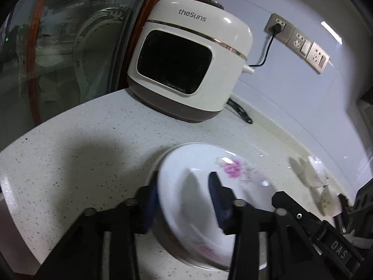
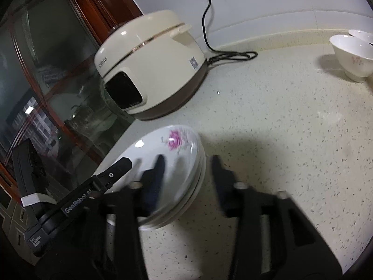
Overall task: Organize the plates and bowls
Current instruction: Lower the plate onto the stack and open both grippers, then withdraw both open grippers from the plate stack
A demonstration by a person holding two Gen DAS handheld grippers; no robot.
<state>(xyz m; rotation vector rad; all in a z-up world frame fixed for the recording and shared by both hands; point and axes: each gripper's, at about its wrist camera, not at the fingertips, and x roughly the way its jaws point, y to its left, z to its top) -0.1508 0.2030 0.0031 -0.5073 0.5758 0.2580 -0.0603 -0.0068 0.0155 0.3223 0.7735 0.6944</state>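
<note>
The plates (image 1: 193, 186) blur at 6 o'clock in the left view, the near rim hidden behind the left gripper (image 1: 184, 186). A second bowl (image 2: 361, 35) is cut off at 2 o'clock in the right view.

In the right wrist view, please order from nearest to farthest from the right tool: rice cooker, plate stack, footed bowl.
1. Plate stack: between the right tool's fingers, rim straddled.
2. Rice cooker: behind the plates, toward the glass door.
3. Footed bowl: far right, near the wall.
</note>
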